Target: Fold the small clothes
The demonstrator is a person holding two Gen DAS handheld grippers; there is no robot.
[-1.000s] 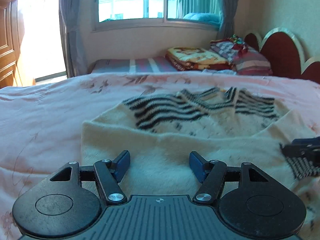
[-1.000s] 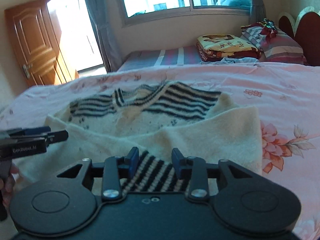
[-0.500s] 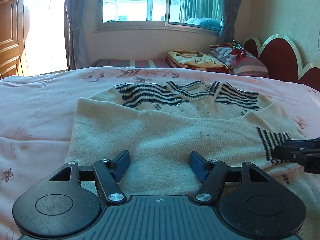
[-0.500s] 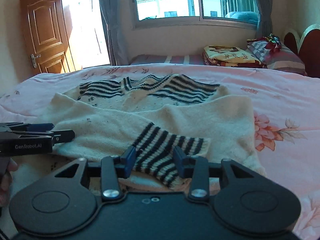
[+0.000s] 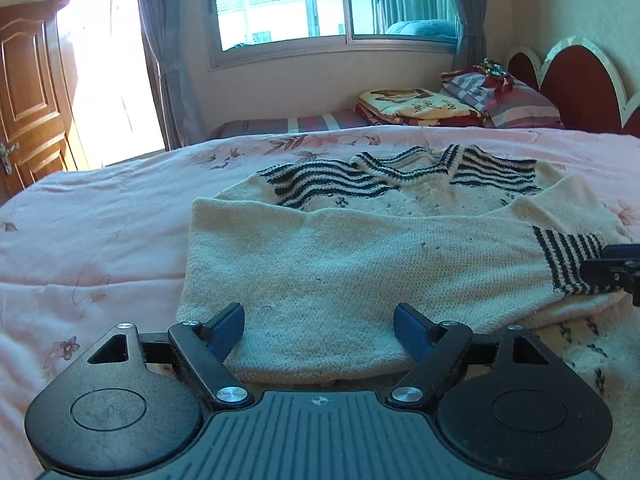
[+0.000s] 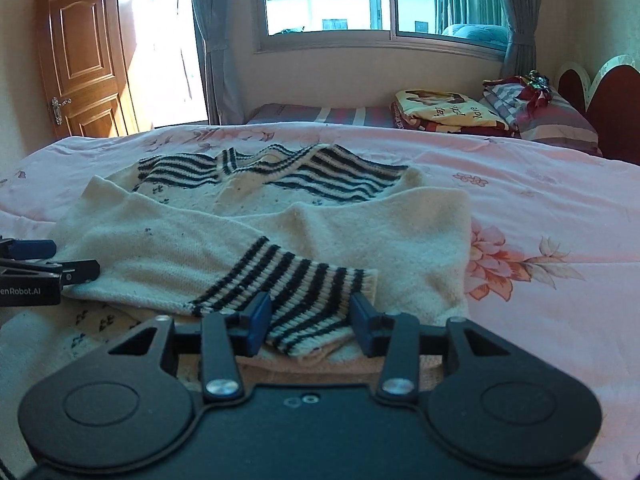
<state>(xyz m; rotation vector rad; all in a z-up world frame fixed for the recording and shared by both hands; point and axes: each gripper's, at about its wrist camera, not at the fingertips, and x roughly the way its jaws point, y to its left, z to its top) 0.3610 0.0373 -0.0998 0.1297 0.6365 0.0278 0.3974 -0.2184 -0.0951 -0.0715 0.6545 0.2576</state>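
Observation:
A cream knit sweater (image 5: pixel 360 264) with black stripes at the shoulders lies on the pink bed, also in the right wrist view (image 6: pixel 280 216). One sleeve is folded across the body; its striped cuff (image 6: pixel 304 288) lies flat at the near edge and shows at the right in the left wrist view (image 5: pixel 568 260). My left gripper (image 5: pixel 320 324) is open and empty, its fingers straddling the sweater's near folded edge. My right gripper (image 6: pixel 308 320) is open, with the cuff lying loose between its fingers.
The pink floral bedspread (image 6: pixel 540 208) stretches all round the sweater. Folded blankets (image 6: pixel 448 110) and pillows (image 6: pixel 548 116) sit at the far side by the red headboard (image 5: pixel 580 84). A wooden door (image 6: pixel 80 56) stands at the left.
Both grippers have drawn back toward the near edge of the bed. The right gripper's jaws have spread and the striped cuff now lies flat on the sweater.

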